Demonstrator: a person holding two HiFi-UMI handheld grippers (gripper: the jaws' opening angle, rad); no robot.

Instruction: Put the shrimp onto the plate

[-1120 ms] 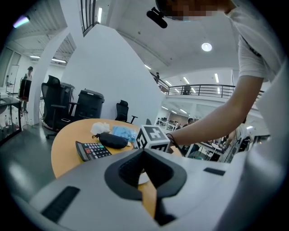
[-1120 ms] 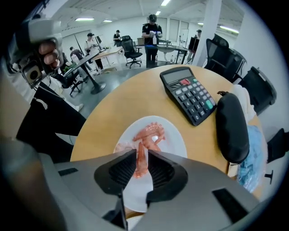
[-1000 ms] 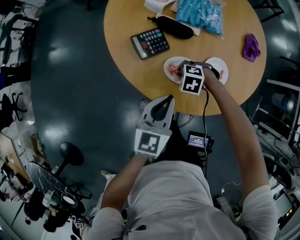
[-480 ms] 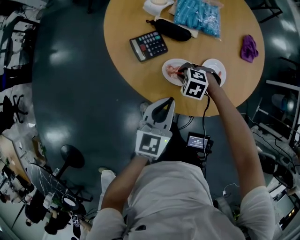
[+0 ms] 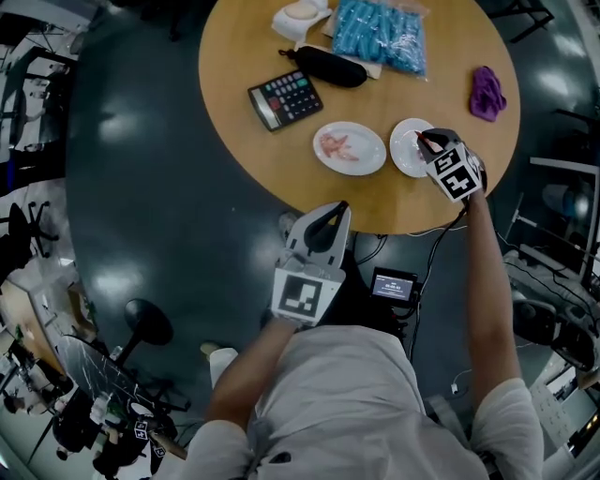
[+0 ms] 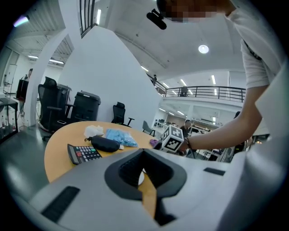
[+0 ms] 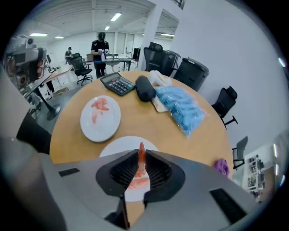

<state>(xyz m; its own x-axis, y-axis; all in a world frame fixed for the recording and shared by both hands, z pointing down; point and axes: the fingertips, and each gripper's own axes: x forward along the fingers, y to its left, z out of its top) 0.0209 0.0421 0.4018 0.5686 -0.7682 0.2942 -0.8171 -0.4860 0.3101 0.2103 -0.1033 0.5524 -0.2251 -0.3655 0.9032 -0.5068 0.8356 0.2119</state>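
Two white plates lie on the round wooden table. The left plate (image 5: pixel 349 148) (image 7: pixel 100 118) carries pink shrimp (image 5: pixel 334 144) (image 7: pixel 100 106). My right gripper (image 5: pixel 424 141) (image 7: pixel 141 158) hangs over the right plate (image 5: pixel 409 148) (image 7: pixel 118 146), shut on a shrimp (image 7: pixel 141 159) that stands upright between its jaws. A pale pink piece (image 7: pixel 139 182) shows on that plate below the jaws. My left gripper (image 5: pixel 325 217) (image 6: pixel 143 155) stays off the table near its front edge, shut and holding nothing.
Farther back on the table lie a calculator (image 5: pixel 285 98), a black case (image 5: pixel 330 66), a blue bag (image 5: pixel 380 36), a white wad (image 5: pixel 300 17) and a purple cloth (image 5: pixel 486 92). The table's front edge (image 5: pixel 375 225) runs just beyond my left gripper. Dark floor surrounds it.
My right gripper has moved from over the left plate rightward to the right plate, with a shrimp in its jaws. The left gripper has stayed in place.
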